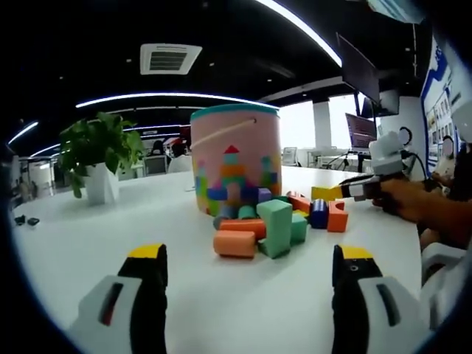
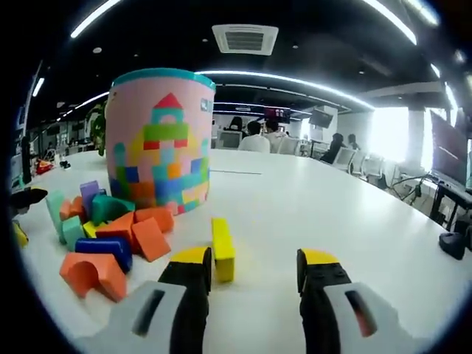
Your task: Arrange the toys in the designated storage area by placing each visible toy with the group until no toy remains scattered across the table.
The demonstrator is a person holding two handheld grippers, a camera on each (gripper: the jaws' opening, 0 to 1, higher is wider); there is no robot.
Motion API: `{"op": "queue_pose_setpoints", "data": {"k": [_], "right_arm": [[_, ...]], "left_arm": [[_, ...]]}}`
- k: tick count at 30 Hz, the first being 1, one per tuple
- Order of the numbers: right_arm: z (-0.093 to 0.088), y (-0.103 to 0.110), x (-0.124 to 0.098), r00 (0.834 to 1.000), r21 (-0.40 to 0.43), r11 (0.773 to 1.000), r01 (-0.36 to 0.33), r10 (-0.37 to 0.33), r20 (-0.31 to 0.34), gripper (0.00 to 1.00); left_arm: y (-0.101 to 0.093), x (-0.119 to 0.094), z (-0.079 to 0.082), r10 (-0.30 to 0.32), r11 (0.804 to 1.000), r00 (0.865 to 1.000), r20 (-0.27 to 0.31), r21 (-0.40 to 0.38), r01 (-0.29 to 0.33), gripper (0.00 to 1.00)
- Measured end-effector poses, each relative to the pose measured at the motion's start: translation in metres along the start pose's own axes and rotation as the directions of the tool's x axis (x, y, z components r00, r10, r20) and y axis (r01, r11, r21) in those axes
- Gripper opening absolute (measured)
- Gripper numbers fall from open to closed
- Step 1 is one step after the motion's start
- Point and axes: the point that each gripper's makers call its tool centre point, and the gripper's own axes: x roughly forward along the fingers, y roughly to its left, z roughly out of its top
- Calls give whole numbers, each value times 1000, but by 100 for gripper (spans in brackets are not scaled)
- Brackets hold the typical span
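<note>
Blocks lying heaped on white counter against pink bucket. Yellow block resting apart, just beside right claw, touching neither jaw. Left claw hovering short of heap. Both claws gaping wide, gripping nothing.

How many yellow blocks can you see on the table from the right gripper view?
2 at least: a long yellow block standing apart just ahead of the right gripper, and a small yellow piece wedged in the block pile beside the pink bucket. Others may be hidden.
</note>
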Motion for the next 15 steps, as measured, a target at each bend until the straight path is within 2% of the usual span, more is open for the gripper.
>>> {"op": "queue_pose_setpoints", "data": {"k": [3, 6, 8, 11, 15], "right_arm": [[-1, 8, 3, 999, 6, 999, -41, 41, -7, 41], [-6, 20, 7, 995, -22, 995, -98, 97, -34, 35], [-3, 20, 6, 996, -61, 994, -94, 93, -16, 33], [-3, 22, 7, 994, -68, 992, -110, 109, -15, 26], [-4, 25, 9, 991, -75, 988, -131, 130, -24, 27]], "left_arm": [[0, 1, -2, 11, 1000, 1000, -20, 22, -11, 94], [-1, 1, -2, 7, 1000, 1000, -19, 27, -6, 94], [1, 1, 0, 6, 1000, 1000, -10, 7, -6, 93], [6, 1, 1, 14, 1000, 1000, -4, -16, -14, 91], [8, 2, 1, 21, 999, 1000, -2, -26, -21, 89]]}}
